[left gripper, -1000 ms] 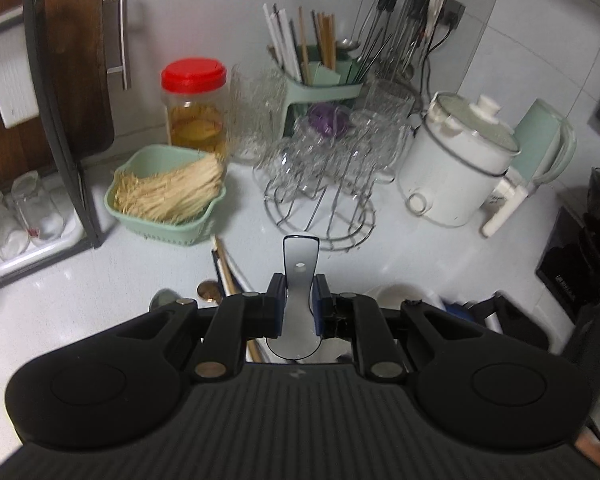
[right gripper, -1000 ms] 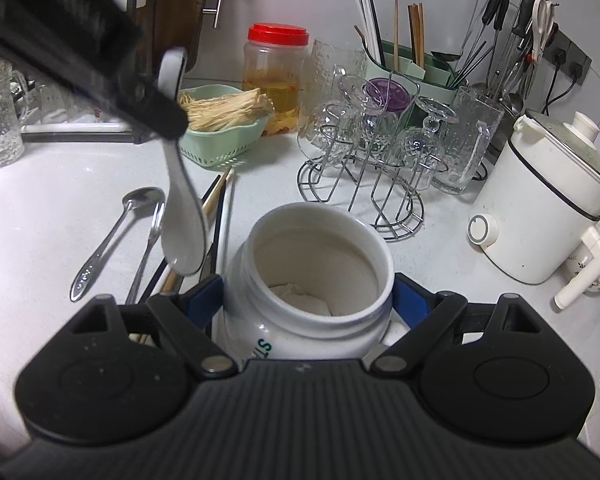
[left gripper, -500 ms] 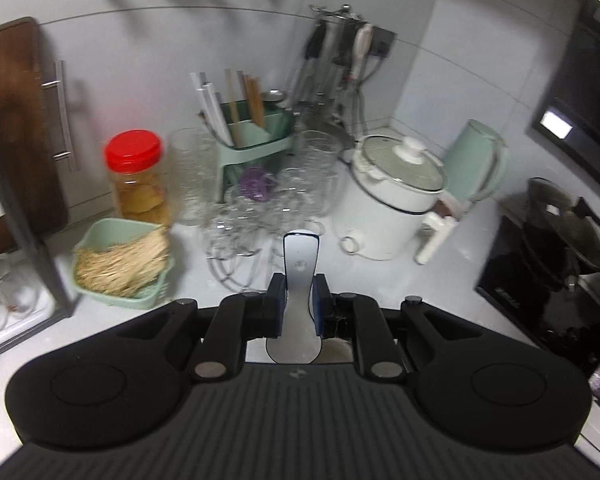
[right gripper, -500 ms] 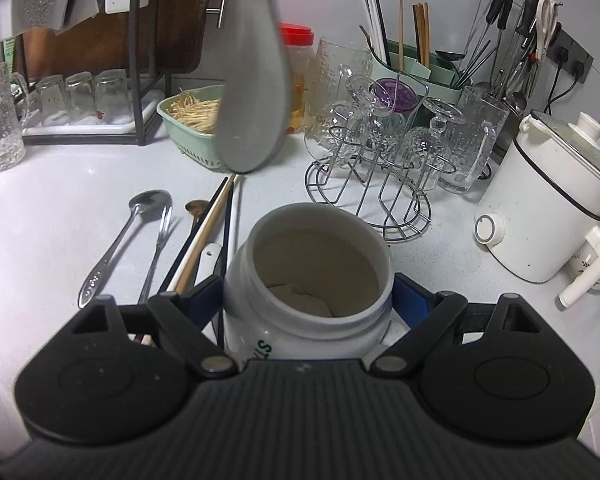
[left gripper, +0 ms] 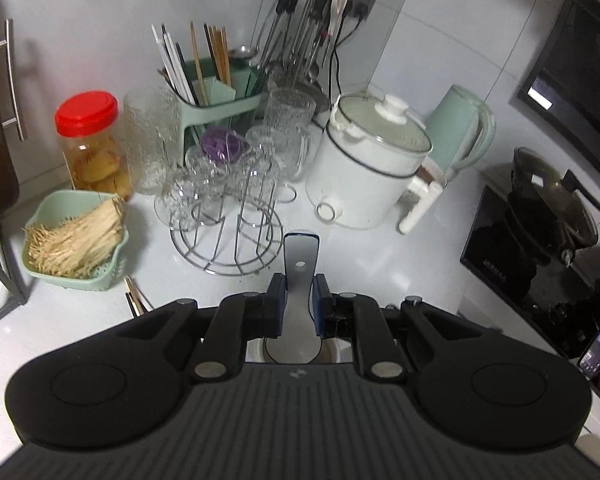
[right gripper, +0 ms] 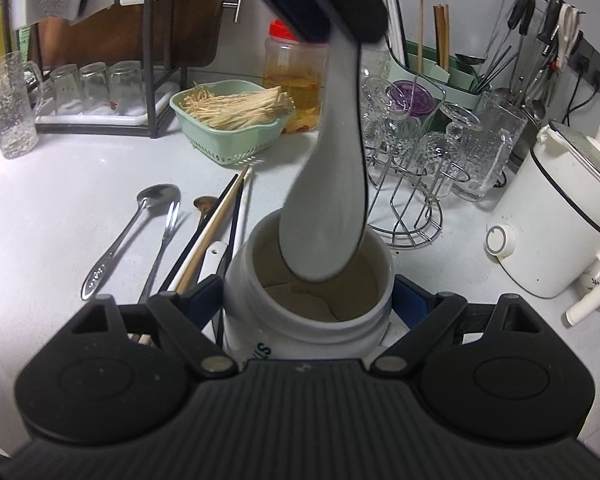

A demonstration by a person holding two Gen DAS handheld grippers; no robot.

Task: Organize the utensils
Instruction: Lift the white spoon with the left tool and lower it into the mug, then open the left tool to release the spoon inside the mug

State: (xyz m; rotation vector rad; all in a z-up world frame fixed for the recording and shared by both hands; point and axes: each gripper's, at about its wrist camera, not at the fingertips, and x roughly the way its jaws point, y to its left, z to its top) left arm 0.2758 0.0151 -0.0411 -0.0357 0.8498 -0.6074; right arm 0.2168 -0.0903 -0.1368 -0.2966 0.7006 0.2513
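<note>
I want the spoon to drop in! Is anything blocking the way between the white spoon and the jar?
Nothing visible. The white ceramic spoon hangs bowl-down over the open white jar, whose mouth is uncovered, with something pale at its bottom.

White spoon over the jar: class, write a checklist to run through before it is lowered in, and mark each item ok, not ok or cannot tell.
1. Left gripper clamps the spoon handle: ok.
2. Right gripper steadies the jar, fingers on both sides: ok.
3. Spoon bowl is over the jar mouth: ok.
4. Jar has room; only something pale lies at the bottom: ok.
5. Bowl clears the rim: cannot tell.
6. Chopsticks lie clear of the jar: not ok; they run right up beside it.
</note>
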